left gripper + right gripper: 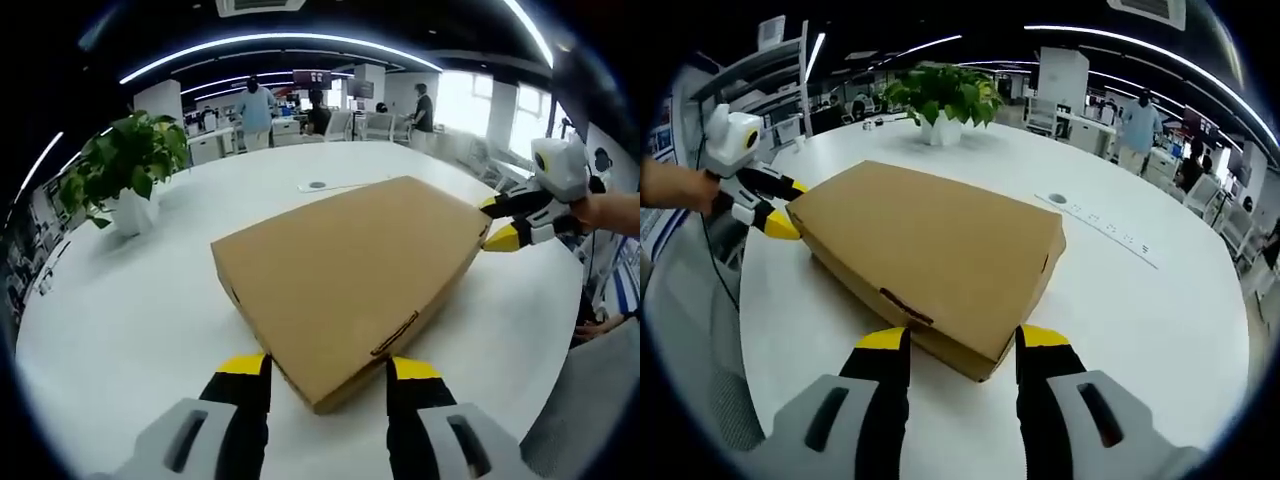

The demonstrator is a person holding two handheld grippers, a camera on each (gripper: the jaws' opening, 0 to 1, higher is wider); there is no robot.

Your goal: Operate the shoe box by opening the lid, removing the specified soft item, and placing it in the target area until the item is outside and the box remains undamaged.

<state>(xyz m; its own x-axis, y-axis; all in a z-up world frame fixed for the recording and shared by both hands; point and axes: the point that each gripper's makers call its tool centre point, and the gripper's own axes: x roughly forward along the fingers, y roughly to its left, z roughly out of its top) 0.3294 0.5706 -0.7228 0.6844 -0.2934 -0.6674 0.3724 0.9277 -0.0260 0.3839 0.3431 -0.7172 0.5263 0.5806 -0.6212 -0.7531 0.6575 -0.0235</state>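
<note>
A: Where is the box [350, 275] seen?

B: It is seen flat on the white table [120, 320], with its lid shut. One corner of it is set between the two jaws of the left gripper [328, 368]. The opposite corner is set between the jaws of the right gripper [950, 338].

A: Is the box held by the left gripper?

B: The jaws are spread wide, one on each side of the corner. Whether the cardboard is touched cannot be told.

A: And the right gripper?

B: Its jaws are spread wide too, one on each side of its corner. Touching cannot be told there either.

A: Can each gripper be seen from the other one?

B: Yes. In the left gripper view the right gripper [500, 222] is seen at the far right corner, held by a hand [610, 212]. In the right gripper view the left gripper [788, 207] is seen at the far left corner.

A: What else is seen?

B: A plant [125, 165] in a white pot is seen on the table, past the box. A grey chair [690, 330] is seen near the table edge. People are seen far behind, by desks.
</note>
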